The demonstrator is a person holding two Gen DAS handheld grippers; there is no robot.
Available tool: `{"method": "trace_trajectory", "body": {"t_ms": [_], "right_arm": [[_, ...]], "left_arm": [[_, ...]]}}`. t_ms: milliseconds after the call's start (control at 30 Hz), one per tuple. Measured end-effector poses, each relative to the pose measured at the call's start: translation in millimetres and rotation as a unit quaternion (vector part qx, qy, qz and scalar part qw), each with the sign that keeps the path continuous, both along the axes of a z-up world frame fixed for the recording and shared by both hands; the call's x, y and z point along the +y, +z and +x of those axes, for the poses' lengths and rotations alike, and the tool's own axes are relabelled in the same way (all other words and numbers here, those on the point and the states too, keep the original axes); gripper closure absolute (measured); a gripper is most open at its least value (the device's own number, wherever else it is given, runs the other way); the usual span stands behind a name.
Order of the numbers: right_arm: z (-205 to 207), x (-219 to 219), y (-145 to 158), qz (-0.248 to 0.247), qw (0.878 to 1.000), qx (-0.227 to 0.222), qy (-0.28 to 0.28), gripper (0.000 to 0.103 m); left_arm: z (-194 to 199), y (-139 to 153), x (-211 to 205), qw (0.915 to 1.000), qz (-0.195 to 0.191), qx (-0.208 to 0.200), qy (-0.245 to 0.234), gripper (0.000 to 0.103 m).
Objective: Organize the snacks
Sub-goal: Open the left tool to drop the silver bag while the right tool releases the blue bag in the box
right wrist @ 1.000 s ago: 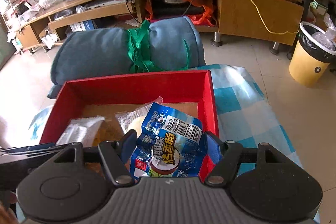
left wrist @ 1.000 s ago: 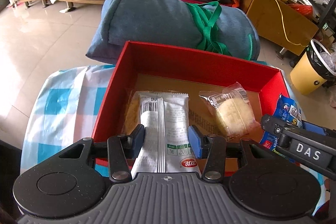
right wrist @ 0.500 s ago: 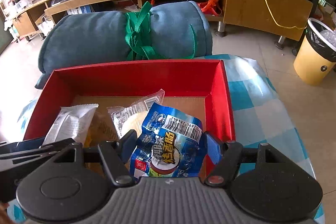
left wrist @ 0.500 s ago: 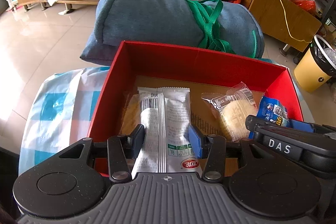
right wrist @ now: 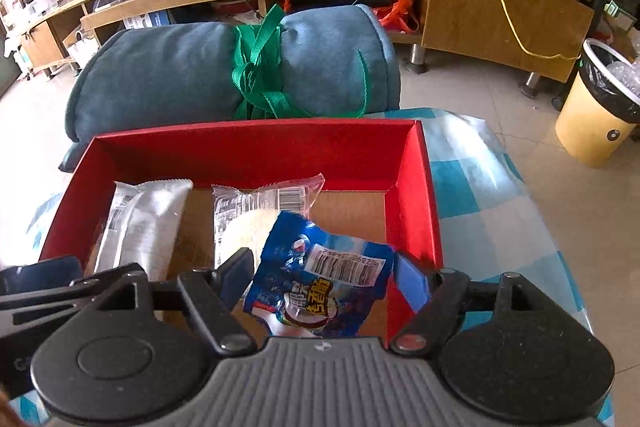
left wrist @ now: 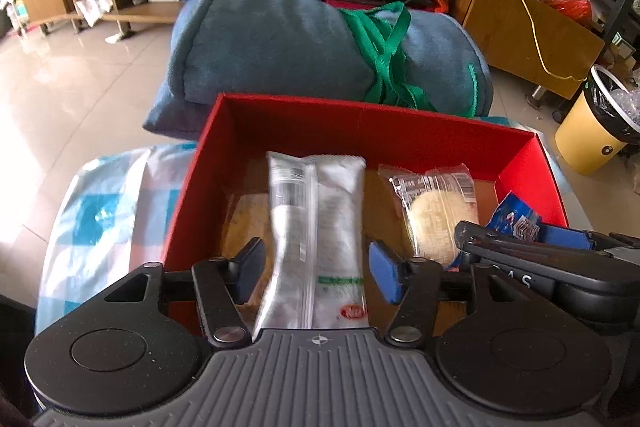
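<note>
A red box (left wrist: 360,111) (right wrist: 256,131) stands on a blue-checked cloth. Over its near left part my left gripper (left wrist: 316,259) has its jaws opening; a long white snack packet (left wrist: 316,211) (right wrist: 140,223) lies between them, with a gap to each pad. A clear-wrapped round cake (left wrist: 434,215) (right wrist: 244,223) rests in the middle of the box. At the near right corner my right gripper (right wrist: 322,269) is opening too, with a blue snack packet (right wrist: 320,279) (left wrist: 516,219) loose between its pads and tilted over the box floor.
A rolled blue cushion (left wrist: 304,47) tied with a green strap lies just behind the box. The checked cloth (right wrist: 480,195) stretches to the right and left. Farther back are a long wooden cabinet (right wrist: 500,11) and a yellow bin (right wrist: 596,123) on the tiled floor.
Both grippers have opened off their packets. The white packet now hangs free between the left pads, and the blue packet has tipped and slid down between the right pads.
</note>
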State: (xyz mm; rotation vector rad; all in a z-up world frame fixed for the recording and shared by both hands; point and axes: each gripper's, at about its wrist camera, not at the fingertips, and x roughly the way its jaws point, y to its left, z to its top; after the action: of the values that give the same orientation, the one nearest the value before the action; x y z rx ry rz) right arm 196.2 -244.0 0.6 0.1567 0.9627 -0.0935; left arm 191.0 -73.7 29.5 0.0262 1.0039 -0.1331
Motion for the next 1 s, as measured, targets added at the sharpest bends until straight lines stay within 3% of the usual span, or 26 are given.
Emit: {"method": "trace_trajectory", "body": {"t_ms": [1000], "right_arm": [[-29.0,6.0,22.9,-0.007,1.000,-0.017,0.005,0.032]], "left_arm": [[-23.1,15.8,10.3,0.9998,0.003,-0.015,-0.015,0.025]]}}
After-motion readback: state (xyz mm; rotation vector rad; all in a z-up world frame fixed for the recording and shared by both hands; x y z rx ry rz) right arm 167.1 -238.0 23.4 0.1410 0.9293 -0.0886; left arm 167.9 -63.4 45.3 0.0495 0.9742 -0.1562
